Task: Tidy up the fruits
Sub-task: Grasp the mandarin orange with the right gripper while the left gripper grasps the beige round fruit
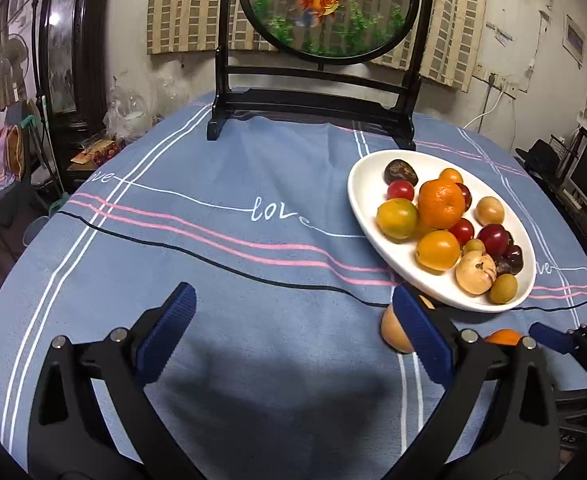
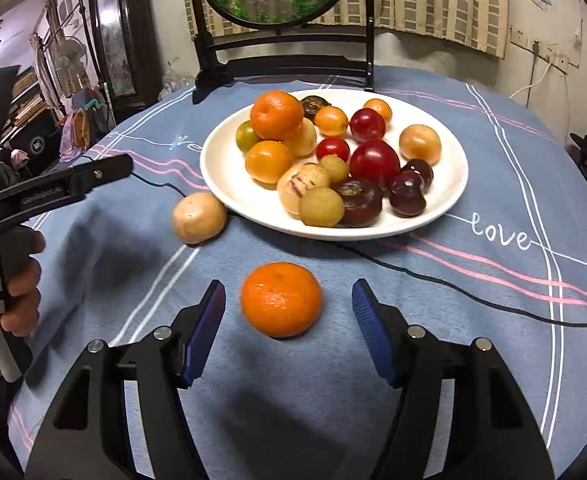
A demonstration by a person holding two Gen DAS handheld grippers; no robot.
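A white plate (image 1: 373, 168) (image 2: 445, 184) heaped with several fruits, oranges, red plums and pale round ones, stands on the blue tablecloth. Two fruits lie loose on the cloth in front of it. The beige round fruit (image 2: 199, 218) (image 1: 391, 330) is partly hidden behind one of my left fingers. A mandarin orange (image 2: 281, 299) (image 1: 503, 337) lies between the fingers of my right gripper (image 2: 288, 288), which is open with its pads clear of the fruit. My left gripper (image 1: 293, 296) is wide open over bare cloth, holding nothing. It shows from the side (image 2: 121, 168) in the right wrist view.
A dark wooden stand with a round goldfish panel (image 1: 313, 96) (image 2: 281, 64) occupies the back of the table behind the plate. A hand (image 2: 17, 292) grips the left tool's handle. Furniture and clutter line the room beyond the table's left and right edges.
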